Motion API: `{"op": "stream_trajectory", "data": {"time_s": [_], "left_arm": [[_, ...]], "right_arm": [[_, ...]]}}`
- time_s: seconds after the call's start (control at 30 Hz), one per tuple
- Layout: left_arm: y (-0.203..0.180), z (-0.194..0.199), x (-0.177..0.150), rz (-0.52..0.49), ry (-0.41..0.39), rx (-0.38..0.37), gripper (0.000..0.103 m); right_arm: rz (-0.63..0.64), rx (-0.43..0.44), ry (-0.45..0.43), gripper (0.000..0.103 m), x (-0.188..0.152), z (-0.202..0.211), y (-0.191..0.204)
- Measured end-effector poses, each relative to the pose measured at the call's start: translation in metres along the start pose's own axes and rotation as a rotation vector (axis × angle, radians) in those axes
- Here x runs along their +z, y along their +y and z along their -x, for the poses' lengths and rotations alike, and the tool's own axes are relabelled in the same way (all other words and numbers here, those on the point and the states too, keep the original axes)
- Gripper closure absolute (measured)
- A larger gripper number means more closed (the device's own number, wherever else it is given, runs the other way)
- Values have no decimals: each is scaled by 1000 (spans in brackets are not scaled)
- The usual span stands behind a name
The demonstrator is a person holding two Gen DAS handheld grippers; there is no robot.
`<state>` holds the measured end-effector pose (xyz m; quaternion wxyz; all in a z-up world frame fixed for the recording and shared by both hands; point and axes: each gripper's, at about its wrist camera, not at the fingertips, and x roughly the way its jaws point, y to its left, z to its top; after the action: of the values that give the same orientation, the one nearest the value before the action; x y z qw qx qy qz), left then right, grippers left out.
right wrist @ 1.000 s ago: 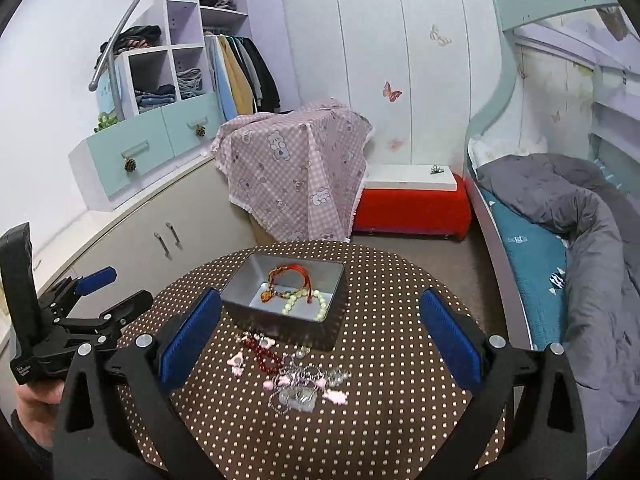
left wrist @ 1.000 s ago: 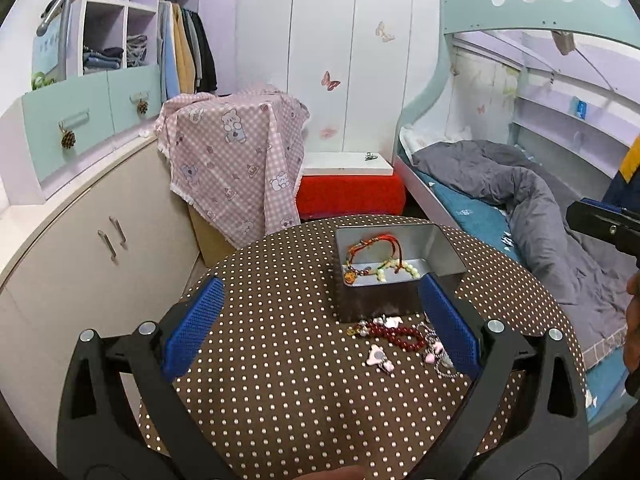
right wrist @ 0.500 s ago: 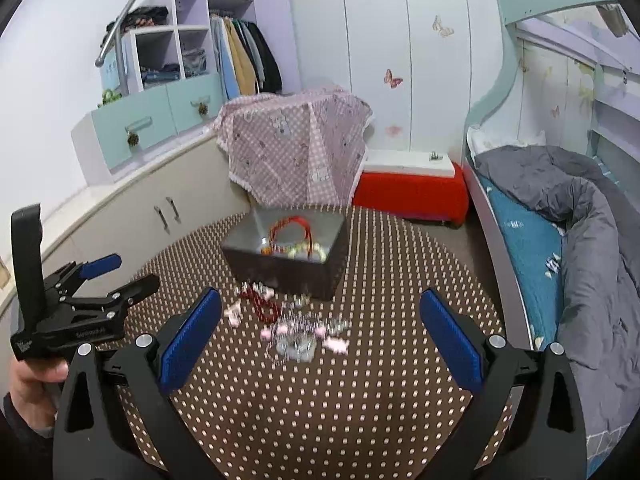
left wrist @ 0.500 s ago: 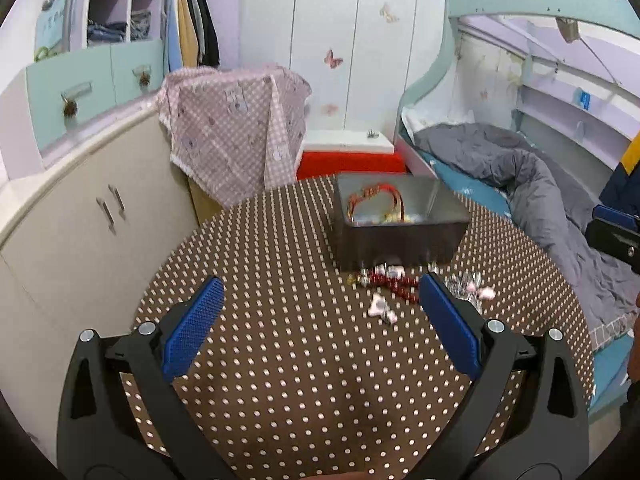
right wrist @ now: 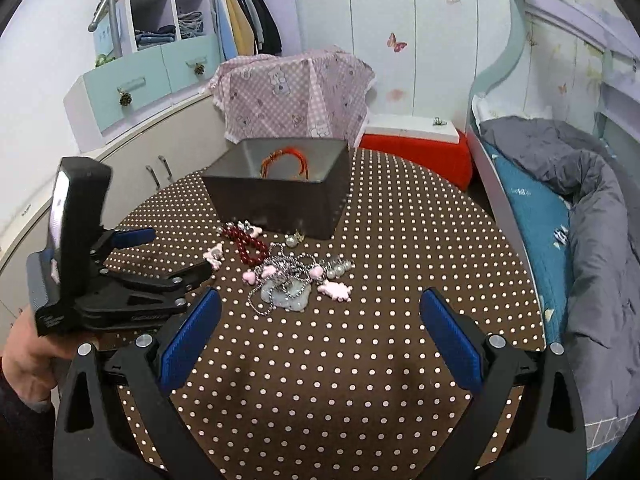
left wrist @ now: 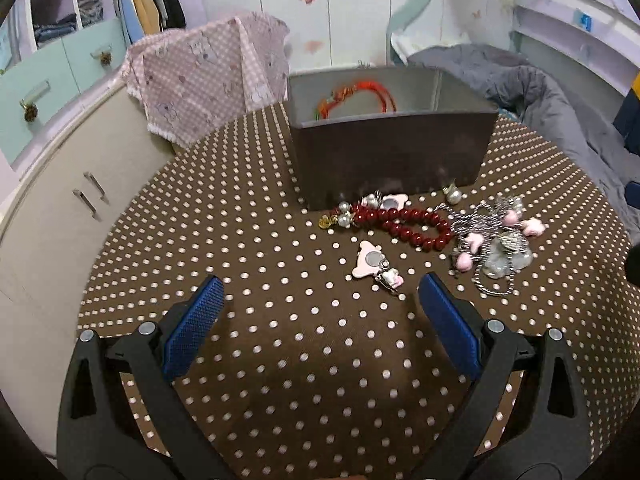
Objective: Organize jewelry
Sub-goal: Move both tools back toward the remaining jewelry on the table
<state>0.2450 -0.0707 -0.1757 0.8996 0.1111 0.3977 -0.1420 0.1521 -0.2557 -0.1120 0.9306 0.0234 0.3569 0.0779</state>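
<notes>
Red bead bracelet lies beyond left gripper fingers — untouched.

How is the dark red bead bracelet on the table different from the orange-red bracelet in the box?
The dark red bead bracelet lies on the dotted tablecloth just in front of the grey box; the orange-red bracelet is already inside it. The dark red one is a string of round glossy beads with silver beads at one end; the orange-red one looks like thin cord. Both form loops, and neither tool holds them.
</notes>
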Motion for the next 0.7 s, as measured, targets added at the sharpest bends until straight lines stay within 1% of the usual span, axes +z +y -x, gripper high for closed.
{"op": "stream_trajectory", "data": {"time_s": [0.03,0.1,0.13,0.17,0.23,0.27,0.3,0.33,0.4,0.5,0.57,0.6,0.63,0.67,0.7], "left_arm": [[0,-5,1,6,20,-14,8],[1,-7,3,15,30,-40,22],[2,-8,4,21,33,-66,26],[2,-9,4,21,37,-86,41],[1,-7,4,17,30,-121,58],[1,-6,4,12,27,-135,72],[1,-5,3,8,25,-146,78],[2,-3,2,9,23,-162,82],[4,-1,0,7,22,-182,86],[8,2,-4,18,23,-198,86],[7,-2,-3,18,23,-197,86],[6,-2,-2,16,26,-187,84],[6,-3,-1,13,26,-181,80],[5,-4,0,11,25,-173,59],[5,-5,3,11,23,-153,30]], "right_arm": [[-1,0,0,7,0,-1,-1],[7,1,3,7,0,-3,-1],[18,-2,5,7,-1,-4,-1],[27,-1,9,7,0,-6,1],[48,10,11,8,1,-9,4],[61,19,13,9,1,-11,7],[70,20,16,10,1,-14,9],[81,19,28,13,1,-19,11],[95,29,48,29,2,-26,15],[116,32,77,40,3,-38,19],[134,33,94,43,4,-46,23],[140,37,102,44,5,-49,24],[147,36,108,46,6,-52,26],[151,33,110,49,6,-54,26],[153,36,115,52,7,-56,26]]}}
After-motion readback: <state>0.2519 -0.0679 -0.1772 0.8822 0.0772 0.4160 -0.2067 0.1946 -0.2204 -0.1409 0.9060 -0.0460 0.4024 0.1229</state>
